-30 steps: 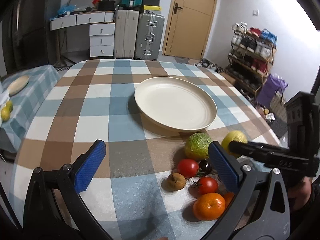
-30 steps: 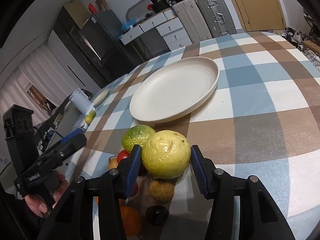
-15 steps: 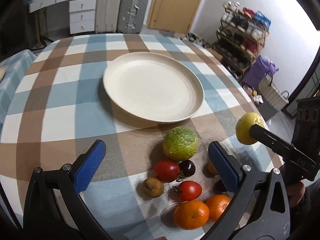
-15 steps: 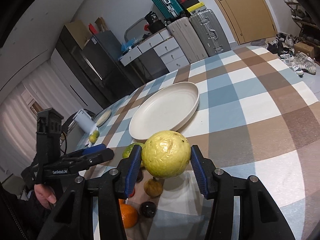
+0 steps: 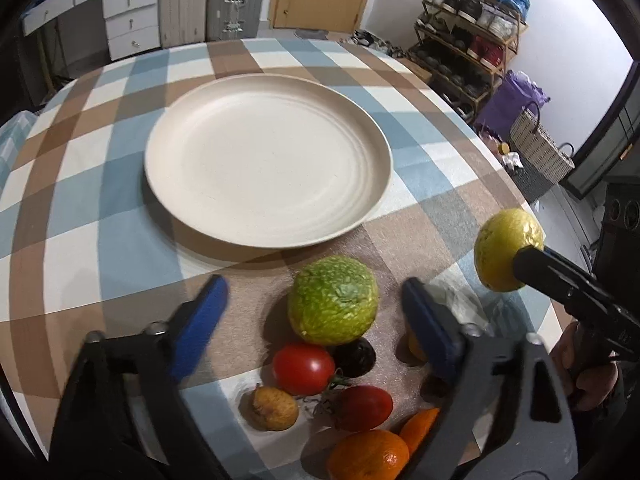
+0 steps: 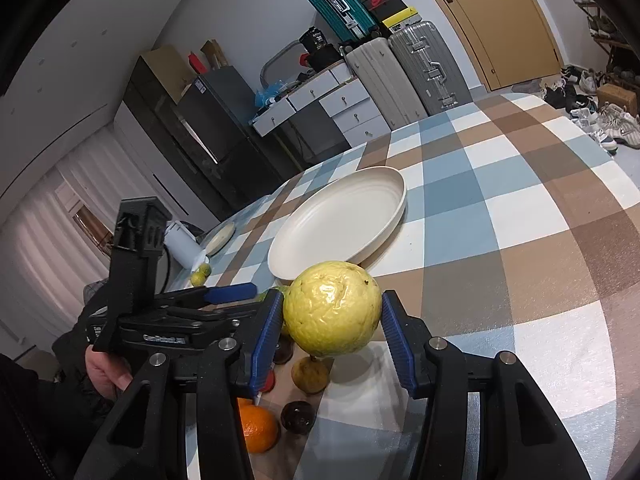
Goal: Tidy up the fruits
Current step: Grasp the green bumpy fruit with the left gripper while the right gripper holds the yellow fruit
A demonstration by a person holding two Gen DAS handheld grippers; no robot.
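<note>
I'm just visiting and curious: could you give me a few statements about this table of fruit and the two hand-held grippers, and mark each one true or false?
1. The right gripper holds a yellow fruit clear of the table. True.
2. The cream plate already has fruit on it. False: it is bare.
3. The left gripper is clamped on an orange. False: its jaws are closing around the bumpy green fruit, pads not yet on it.
4. Two red tomatoes lie in the pile. True.
5. The tablecloth is plain white. False: it is checked blue, brown and white.
</note>
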